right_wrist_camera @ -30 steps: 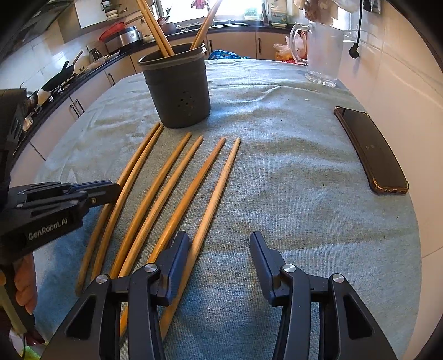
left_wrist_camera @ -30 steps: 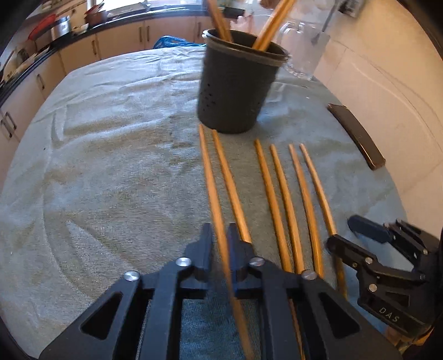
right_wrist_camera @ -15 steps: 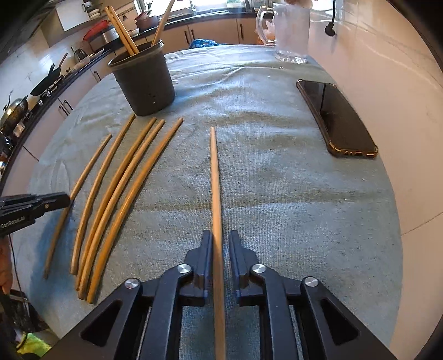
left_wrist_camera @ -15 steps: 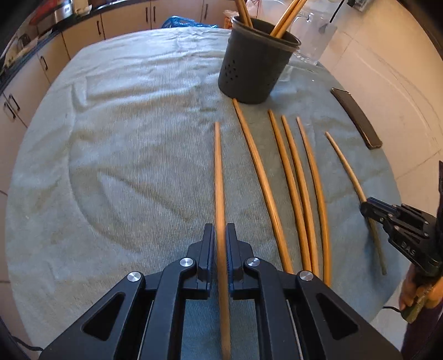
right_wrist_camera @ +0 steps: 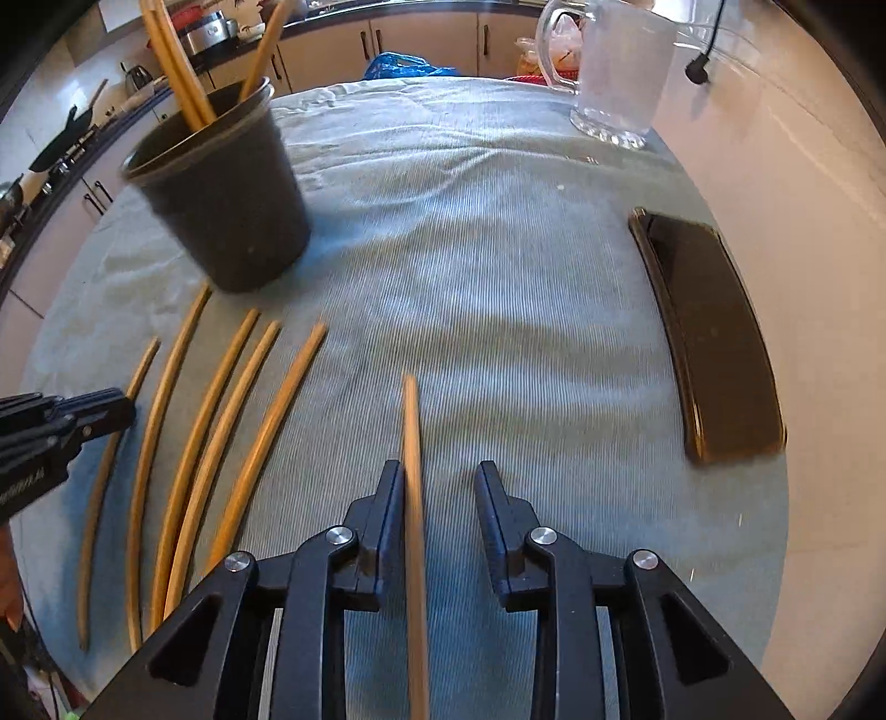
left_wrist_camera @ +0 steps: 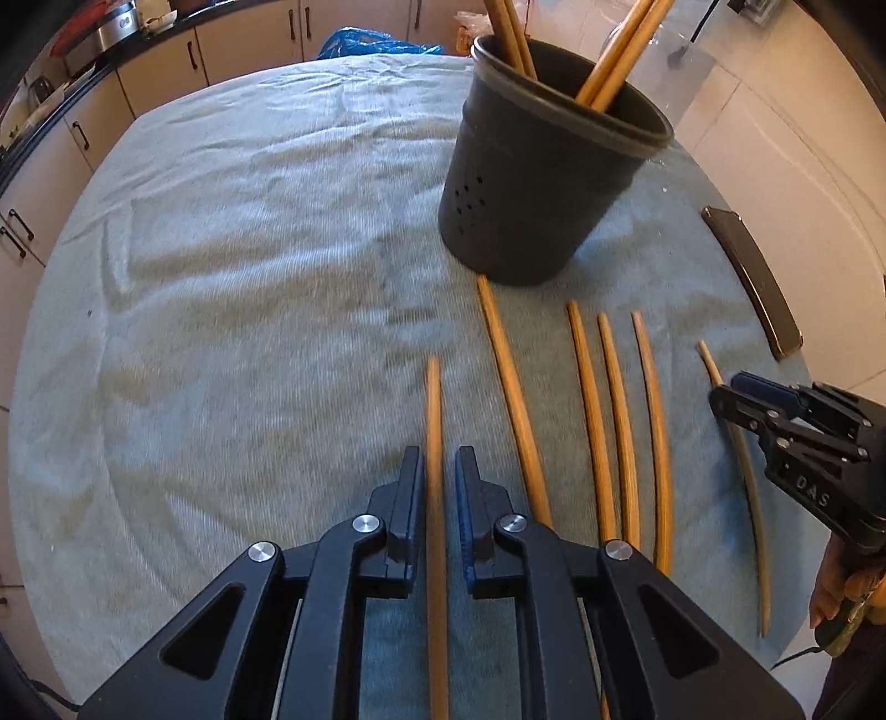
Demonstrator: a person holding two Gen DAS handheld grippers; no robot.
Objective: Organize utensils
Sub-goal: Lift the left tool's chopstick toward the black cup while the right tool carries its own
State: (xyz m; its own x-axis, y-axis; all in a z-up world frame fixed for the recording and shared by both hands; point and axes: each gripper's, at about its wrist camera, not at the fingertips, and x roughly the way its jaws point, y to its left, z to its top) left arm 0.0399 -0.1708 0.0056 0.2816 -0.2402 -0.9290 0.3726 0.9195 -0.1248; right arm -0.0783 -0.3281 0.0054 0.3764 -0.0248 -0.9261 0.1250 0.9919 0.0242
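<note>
A dark utensil holder (left_wrist_camera: pixel 548 177) stands on the towel with several wooden chopsticks in it; it also shows in the right wrist view (right_wrist_camera: pixel 221 210). Several loose chopsticks (left_wrist_camera: pixel 614 421) lie in a row in front of it, also seen in the right wrist view (right_wrist_camera: pixel 221 443). My left gripper (left_wrist_camera: pixel 440 471) has its jaws slightly apart around one chopstick (left_wrist_camera: pixel 433 421). My right gripper (right_wrist_camera: pixel 437 482) is open, and a chopstick (right_wrist_camera: pixel 412 443) rests against its left finger.
A grey-green towel (left_wrist_camera: pixel 249 277) covers the table. A black phone (right_wrist_camera: pixel 709 338) lies at the right edge. A glass mug (right_wrist_camera: pixel 620 72) stands at the back right. Kitchen cabinets (left_wrist_camera: pixel 249 39) run behind the table.
Both grippers moved closer to the holder with their chopsticks. The right gripper's jaws have opened around its chopstick. The left gripper's jaws have parted slightly.
</note>
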